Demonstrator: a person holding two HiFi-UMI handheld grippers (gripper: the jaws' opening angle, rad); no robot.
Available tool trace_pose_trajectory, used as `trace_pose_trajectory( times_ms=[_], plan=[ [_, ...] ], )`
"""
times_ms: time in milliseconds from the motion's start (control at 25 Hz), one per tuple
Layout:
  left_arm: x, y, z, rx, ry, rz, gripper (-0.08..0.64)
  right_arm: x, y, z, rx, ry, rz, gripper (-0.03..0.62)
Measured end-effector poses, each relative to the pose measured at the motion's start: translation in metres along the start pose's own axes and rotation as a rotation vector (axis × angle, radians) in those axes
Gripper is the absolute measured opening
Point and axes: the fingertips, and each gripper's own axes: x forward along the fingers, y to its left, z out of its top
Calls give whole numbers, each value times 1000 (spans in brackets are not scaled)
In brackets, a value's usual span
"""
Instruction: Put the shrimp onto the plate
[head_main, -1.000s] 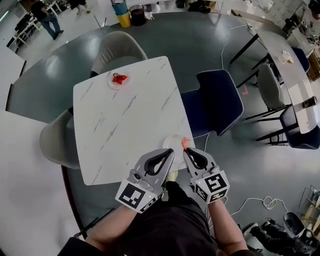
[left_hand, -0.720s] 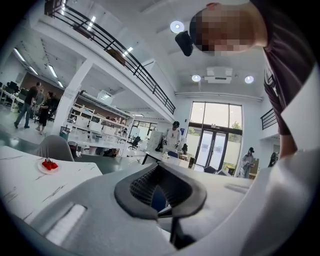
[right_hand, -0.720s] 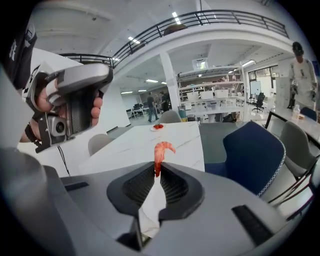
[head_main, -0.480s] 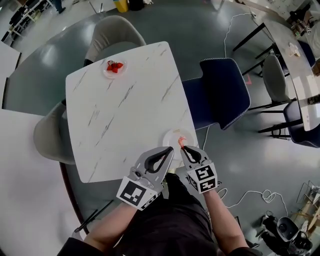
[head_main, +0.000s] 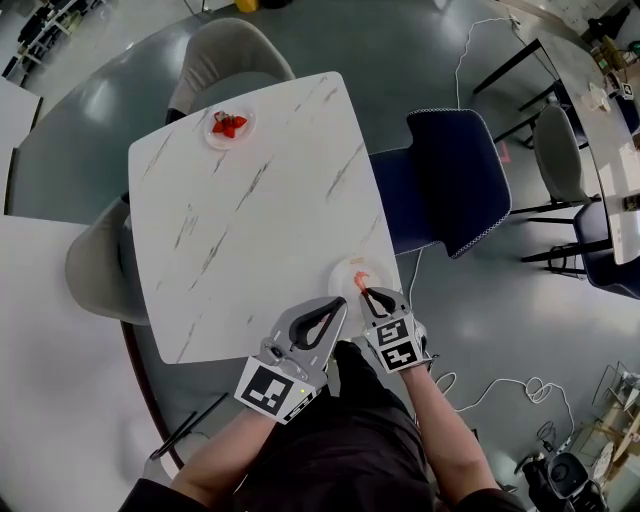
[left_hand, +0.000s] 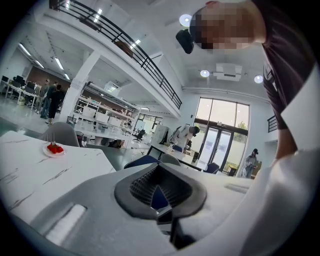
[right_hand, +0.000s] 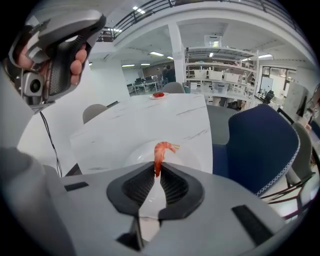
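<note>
An orange shrimp (right_hand: 160, 151) hangs upright, pinched by its tail in my right gripper (right_hand: 157, 167), which is shut on it. It sits just above a small white plate (right_hand: 187, 154) at the table's near right corner. From the head view the shrimp (head_main: 361, 282) is over the near part of that plate (head_main: 347, 270), with the right gripper (head_main: 367, 292) behind it. My left gripper (head_main: 339, 304) hovers beside the plate at the table's front edge. In its own view the left gripper (left_hand: 158, 164) is shut with nothing in it.
The white marble table (head_main: 250, 210) carries a second small plate of red food (head_main: 228, 125) at its far left corner. A blue chair (head_main: 445, 175) stands to the right, and grey chairs (head_main: 225, 60) at the far and left sides. Cables lie on the floor at the right.
The right gripper has carried the shrimp from the plate's right rim to a spot over the plate. The left gripper has stayed beside it.
</note>
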Motion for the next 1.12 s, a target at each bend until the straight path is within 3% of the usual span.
trace_pose_trajectory(
  times_ms=[720,960,1120],
  plan=[
    [7,19,-20,-11,40,20,8,25,-3,-21,-178,178,-36,40],
    [9,22,-20,-3,43,20,8,22,-1,-18,-149,190,6,84],
    [10,18,-15,9,46,15,8,-2,-2,-1,-117,140,14,84]
  ],
)
